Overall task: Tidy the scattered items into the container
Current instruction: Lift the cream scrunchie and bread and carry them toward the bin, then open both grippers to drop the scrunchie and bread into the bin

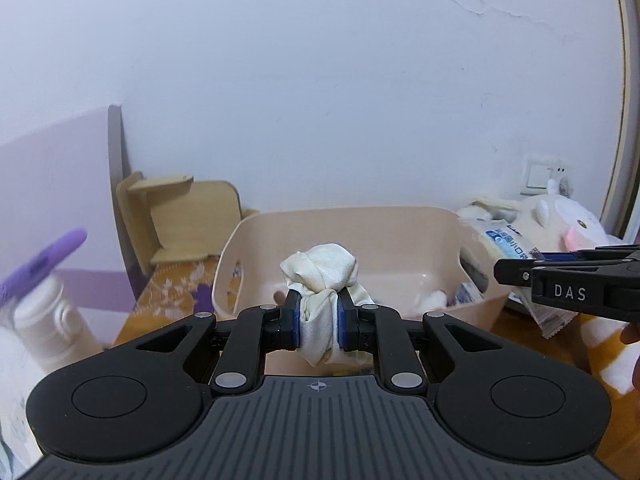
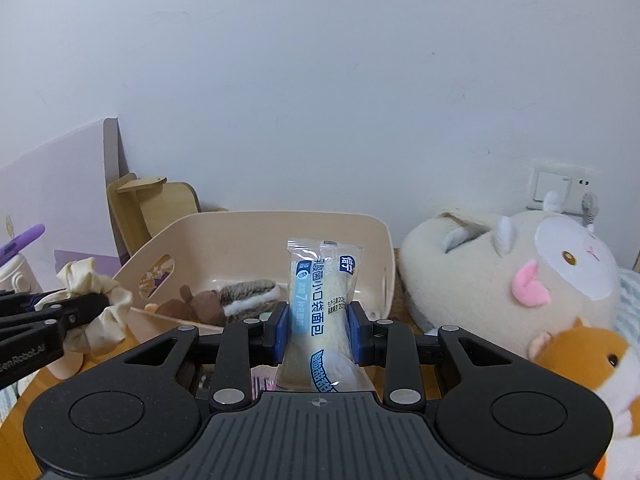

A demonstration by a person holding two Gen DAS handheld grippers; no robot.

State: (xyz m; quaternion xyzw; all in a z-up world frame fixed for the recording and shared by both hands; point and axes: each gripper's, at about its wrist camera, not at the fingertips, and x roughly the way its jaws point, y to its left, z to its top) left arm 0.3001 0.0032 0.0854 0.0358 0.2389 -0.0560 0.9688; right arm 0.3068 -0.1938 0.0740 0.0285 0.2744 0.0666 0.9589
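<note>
My left gripper (image 1: 318,322) is shut on a cream satin scrunchie (image 1: 320,276), held up in front of the beige plastic basket (image 1: 256,236). In the right wrist view that scrunchie (image 2: 100,304) and the left gripper (image 2: 105,303) show at the left, by the basket's near left corner. My right gripper (image 2: 319,330) is shut on a clear-wrapped bread packet (image 2: 320,300) with blue print, upright before the basket (image 2: 224,232). A small brown plush toy (image 2: 200,308) and a grey-white furry item (image 2: 250,294) lie inside. The right gripper (image 1: 498,272) enters the left wrist view from the right.
A large cream cow plush (image 2: 520,280) and an orange plush (image 2: 580,356) lie right of the basket. A wooden stand (image 1: 176,220) leans at the wall behind it, left. A white bottle (image 1: 48,320) and a purple object (image 1: 44,260) are at far left. A wall socket (image 2: 560,192) sits behind the plush.
</note>
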